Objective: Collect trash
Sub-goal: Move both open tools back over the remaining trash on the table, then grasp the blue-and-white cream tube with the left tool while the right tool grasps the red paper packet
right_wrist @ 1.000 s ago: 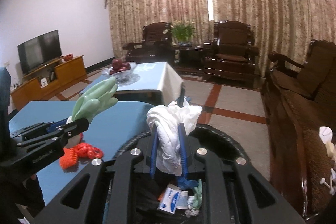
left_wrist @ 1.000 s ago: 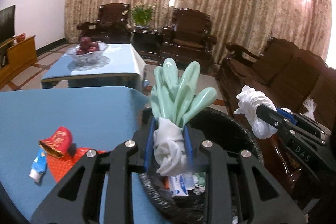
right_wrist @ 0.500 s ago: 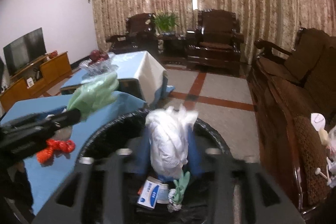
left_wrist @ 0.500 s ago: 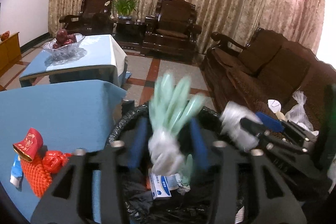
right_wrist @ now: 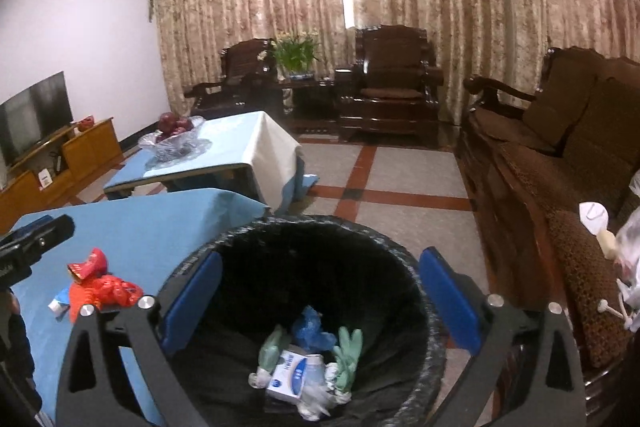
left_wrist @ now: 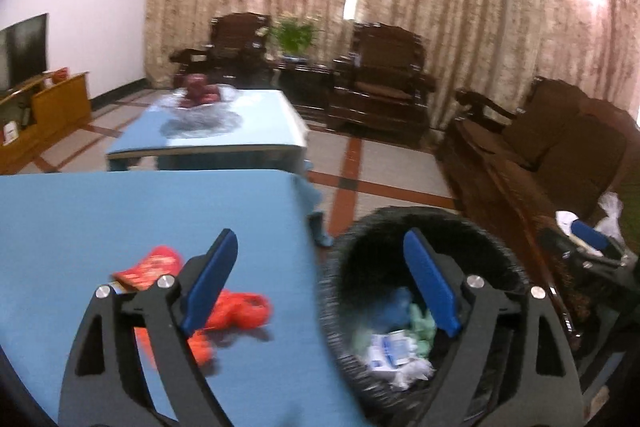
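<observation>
Both sets of fingers are opening wide with nothing between them. The right gripper (right_wrist: 320, 295) hangs over the black-lined trash bin (right_wrist: 424, 359), where green gloves (right_wrist: 347, 351) lie. The left gripper (left_wrist: 320, 283) straddles the blue bench (left_wrist: 120, 211) edge near a red net (left_wrist: 236, 311).

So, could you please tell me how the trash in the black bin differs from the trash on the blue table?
The bin trash is pale: green gloves, a white-and-blue box, white wads and blue plastic. The table trash is vivid: red packet, orange-red netting, with a small tube beside them. The bin's lies heaped at the liner's bottom, already collected; the table's sits on the cloth, not yet collected. Both are small, light litter.
</observation>
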`<action>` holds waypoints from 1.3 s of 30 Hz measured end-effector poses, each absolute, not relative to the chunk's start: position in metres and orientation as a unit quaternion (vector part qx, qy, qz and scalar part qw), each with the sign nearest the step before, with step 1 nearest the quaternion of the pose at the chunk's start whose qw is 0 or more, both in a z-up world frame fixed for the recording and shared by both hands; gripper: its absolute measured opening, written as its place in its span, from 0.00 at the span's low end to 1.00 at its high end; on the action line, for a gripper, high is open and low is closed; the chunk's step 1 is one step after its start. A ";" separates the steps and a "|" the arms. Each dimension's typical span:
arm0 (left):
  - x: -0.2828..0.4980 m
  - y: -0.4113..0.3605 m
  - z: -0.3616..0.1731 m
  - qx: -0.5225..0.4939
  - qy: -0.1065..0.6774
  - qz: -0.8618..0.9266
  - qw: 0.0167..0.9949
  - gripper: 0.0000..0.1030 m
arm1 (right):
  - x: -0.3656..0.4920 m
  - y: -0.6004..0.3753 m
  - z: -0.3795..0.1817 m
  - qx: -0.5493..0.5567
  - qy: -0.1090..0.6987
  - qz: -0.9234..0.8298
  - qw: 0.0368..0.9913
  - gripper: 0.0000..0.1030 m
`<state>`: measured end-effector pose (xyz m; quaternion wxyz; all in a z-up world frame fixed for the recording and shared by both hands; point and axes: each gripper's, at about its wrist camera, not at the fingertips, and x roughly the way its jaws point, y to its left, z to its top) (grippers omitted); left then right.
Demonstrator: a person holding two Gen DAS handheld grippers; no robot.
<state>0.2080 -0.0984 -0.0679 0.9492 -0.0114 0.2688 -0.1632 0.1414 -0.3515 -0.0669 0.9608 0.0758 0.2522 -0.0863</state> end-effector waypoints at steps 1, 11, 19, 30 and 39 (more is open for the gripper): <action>0.204 -0.084 -0.068 -0.012 0.267 -0.148 0.952 0.80 | 0.142 -0.347 -0.067 0.076 0.251 -0.080 0.962 0.94; 0.180 0.030 -0.075 -0.019 0.274 -0.024 0.961 0.82 | 0.164 -0.250 -0.073 0.066 0.258 0.021 0.964 0.94; 0.179 0.086 -0.098 -0.030 0.296 0.024 0.954 0.81 | 0.180 -0.174 -0.090 0.048 0.264 0.087 0.959 0.94; 0.193 0.105 -0.143 -0.028 0.331 0.028 0.943 0.80 | 0.202 -0.125 -0.115 0.029 0.266 0.121 0.956 0.86; 0.225 0.113 -0.184 -0.029 0.376 0.026 0.926 0.74 | 0.215 -0.113 -0.137 0.023 0.291 0.127 0.948 0.80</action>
